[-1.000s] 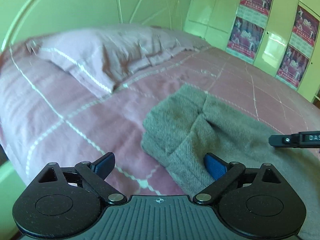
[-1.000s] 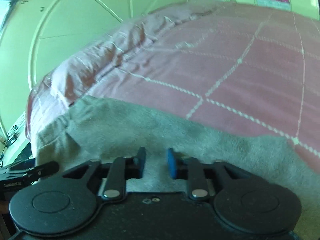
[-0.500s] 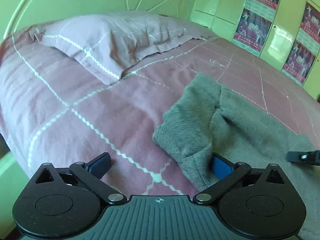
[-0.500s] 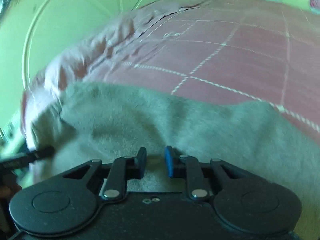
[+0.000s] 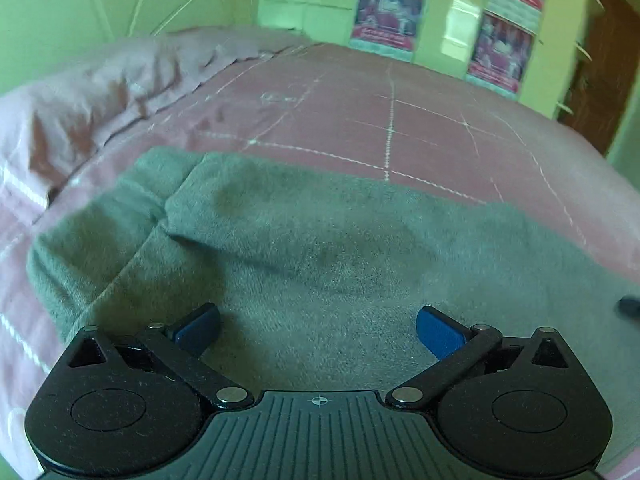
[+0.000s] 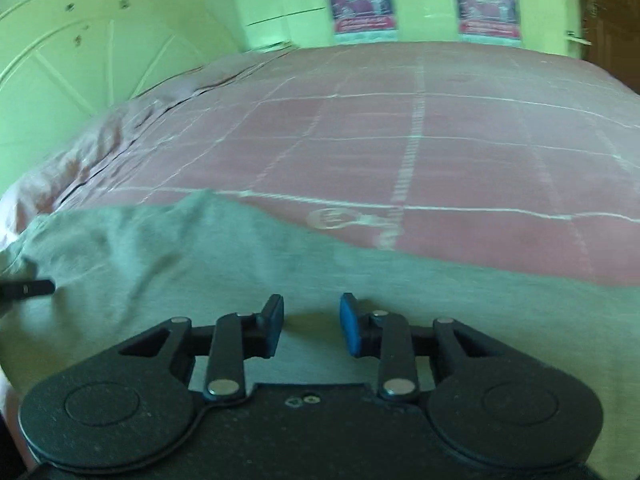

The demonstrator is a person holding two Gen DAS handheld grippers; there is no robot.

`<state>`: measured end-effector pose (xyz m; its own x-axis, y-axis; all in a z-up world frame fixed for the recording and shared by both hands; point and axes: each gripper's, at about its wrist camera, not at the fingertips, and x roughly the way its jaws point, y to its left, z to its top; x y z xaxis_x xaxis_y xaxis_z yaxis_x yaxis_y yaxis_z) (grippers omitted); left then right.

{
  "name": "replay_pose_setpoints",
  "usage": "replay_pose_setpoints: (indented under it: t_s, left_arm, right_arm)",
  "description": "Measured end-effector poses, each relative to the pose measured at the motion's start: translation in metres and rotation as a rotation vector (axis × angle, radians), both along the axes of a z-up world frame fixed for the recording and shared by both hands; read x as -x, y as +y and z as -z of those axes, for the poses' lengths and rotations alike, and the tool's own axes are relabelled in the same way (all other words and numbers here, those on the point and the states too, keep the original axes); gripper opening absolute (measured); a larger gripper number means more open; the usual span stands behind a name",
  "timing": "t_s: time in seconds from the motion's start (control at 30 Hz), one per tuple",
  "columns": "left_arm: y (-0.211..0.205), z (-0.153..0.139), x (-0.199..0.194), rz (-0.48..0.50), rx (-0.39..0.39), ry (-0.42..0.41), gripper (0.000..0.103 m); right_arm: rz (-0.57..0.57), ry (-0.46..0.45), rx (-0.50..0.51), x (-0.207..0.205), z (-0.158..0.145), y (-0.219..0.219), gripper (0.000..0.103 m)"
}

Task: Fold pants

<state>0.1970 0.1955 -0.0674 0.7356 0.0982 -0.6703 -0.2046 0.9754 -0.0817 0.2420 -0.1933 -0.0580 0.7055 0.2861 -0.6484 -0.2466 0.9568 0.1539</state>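
The grey fleece pants (image 5: 312,248) lie spread across the near part of the pink bed, with a folded-over end at the left. My left gripper (image 5: 318,330) is wide open just above the cloth, near its left end, and holds nothing. In the right wrist view the pants (image 6: 208,264) fill the lower half. My right gripper (image 6: 311,330) has its jaws partly apart over the cloth, with nothing between them. A tip of the left gripper (image 6: 28,289) shows at the left edge of that view.
The pink bedspread (image 5: 400,120) with white grid lines stretches beyond the pants. A pink pillow (image 5: 100,92) lies at the far left by the green headboard (image 6: 100,40). Green cabinet doors with posters (image 5: 390,12) stand behind the bed.
My left gripper has swung right, from the pants' left edge to over the cloth. My right gripper's jaws have opened wider and its view has turned across the bed.
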Motion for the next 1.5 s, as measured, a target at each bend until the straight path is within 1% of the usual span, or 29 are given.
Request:
replay_pose_setpoints:
  t_s: [0.03, 0.13, 0.23, 0.33, 0.37, 0.4, 0.43, 0.5, 0.53, 0.6, 0.63, 0.67, 0.73, 0.8, 0.83, 0.87, 0.93, 0.97, 1.0, 1.03, 1.07, 1.1, 1.17, 1.3, 1.37, 1.43, 1.47, 1.5]
  left_arm:
    - [-0.002, 0.0, -0.001, 0.018, -0.019, 0.012, 0.103]
    - [-0.004, -0.002, 0.001, 0.054, -0.042, 0.025, 0.103]
    - [-0.01, -0.004, 0.001, 0.062, -0.067, 0.033, 0.103]
    - [-0.012, -0.005, 0.001, 0.056, -0.079, 0.035, 0.103]
    - [-0.013, -0.006, 0.002, 0.048, -0.083, 0.038, 0.103]
    - [-0.015, -0.008, 0.003, 0.032, -0.076, 0.038, 0.103]
    - [-0.018, -0.011, 0.005, 0.03, -0.054, 0.03, 0.103]
    - [-0.029, -0.014, 0.01, 0.039, -0.023, 0.01, 0.103]
    - [-0.038, -0.014, 0.012, 0.049, -0.017, 0.007, 0.103]
    - [-0.059, -0.012, 0.013, 0.077, 0.007, 0.008, 0.103]
    - [-0.07, -0.01, 0.014, 0.091, 0.012, 0.008, 0.103]
    - [-0.085, -0.007, 0.014, 0.112, -0.001, 0.015, 0.103]
    - [-0.113, -0.004, 0.016, 0.137, -0.056, 0.024, 0.103]
    - [-0.137, -0.005, 0.02, 0.174, -0.064, 0.022, 0.103]
    - [-0.147, -0.006, 0.022, 0.191, -0.065, 0.021, 0.103]
    - [-0.155, -0.007, 0.023, 0.209, -0.068, 0.023, 0.103]
    - [-0.167, -0.008, 0.028, 0.241, -0.079, 0.024, 0.103]
    - [-0.169, -0.009, 0.03, 0.247, -0.083, 0.025, 0.103]
    - [-0.169, -0.008, 0.032, 0.247, -0.083, 0.026, 0.103]
    - [-0.169, -0.008, 0.033, 0.246, -0.08, 0.027, 0.103]
    - [-0.168, -0.009, 0.035, 0.246, -0.075, 0.027, 0.103]
    - [-0.168, -0.009, 0.035, 0.246, -0.071, 0.028, 0.103]
    - [-0.169, -0.009, 0.037, 0.246, -0.074, 0.031, 0.103]
    - [-0.183, -0.009, 0.038, 0.216, -0.06, 0.026, 0.103]
    - [-0.203, -0.006, 0.036, 0.238, -0.058, 0.02, 0.103]
    - [-0.232, -0.005, 0.033, 0.237, -0.066, 0.018, 0.103]
    - [-0.248, -0.005, 0.032, 0.241, -0.041, 0.022, 0.103]
    - [-0.264, -0.005, 0.032, 0.241, -0.035, 0.02, 0.103]
  right_arm:
    - [0.032, -0.005, 0.004, 0.0, -0.002, -0.015, 0.023]
    - [0.117, -0.009, 0.013, 0.003, -0.003, -0.065, 0.023]
    - [0.22, -0.01, 0.049, 0.008, -0.005, -0.119, 0.023]
    - [0.355, -0.012, 0.016, 0.022, -0.011, -0.179, 0.023]
    - [0.417, -0.034, -0.014, 0.033, -0.016, -0.199, 0.025]
    - [0.475, -0.07, -0.082, 0.051, -0.023, -0.221, 0.03]
    - [0.523, -0.104, -0.173, 0.069, -0.028, -0.245, 0.033]
    - [0.64, -0.146, -0.323, 0.106, -0.031, -0.287, 0.055]
    - [0.706, -0.159, -0.397, 0.127, -0.028, -0.307, 0.059]
    - [0.781, -0.15, -0.496, 0.157, -0.018, -0.335, 0.053]
    - [0.807, -0.14, -0.539, 0.17, -0.01, -0.346, 0.052]
    - [0.83, -0.13, -0.578, 0.18, -0.002, -0.353, 0.051]
    - [0.856, -0.09, -0.676, 0.188, 0.017, -0.363, 0.047]
    - [0.889, -0.046, -0.751, 0.187, 0.033, -0.372, 0.045]
    - [0.894, -0.045, -0.782, 0.185, 0.038, -0.374, 0.043]
    - [0.901, -0.055, -0.792, 0.184, 0.039, -0.374, 0.039]
    - [0.885, -0.077, -0.805, 0.181, 0.035, -0.37, 0.037]
    - [0.881, -0.093, -0.802, 0.179, 0.032, -0.37, 0.032]
    - [0.884, -0.095, -0.792, 0.178, 0.029, -0.371, 0.03]
    - [0.894, -0.069, -0.787, 0.173, 0.03, -0.372, 0.03]
    - [0.901, -0.037, -0.788, 0.17, 0.032, -0.372, 0.026]
    - [0.896, -0.026, -0.782, 0.168, 0.034, -0.371, 0.019]
    - [0.906, -0.003, -0.756, 0.168, 0.038, -0.37, 0.019]
    - [0.91, 0.014, -0.8, 0.176, 0.049, -0.367, 0.019]
    - [0.872, 0.022, -0.829, 0.174, 0.051, -0.363, 0.02]
    - [0.849, 0.02, -0.84, 0.175, 0.048, -0.359, 0.024]
    - [0.845, 0.024, -0.831, 0.176, 0.047, -0.357, 0.025]
    - [0.844, 0.018, -0.826, 0.176, 0.046, -0.356, 0.026]
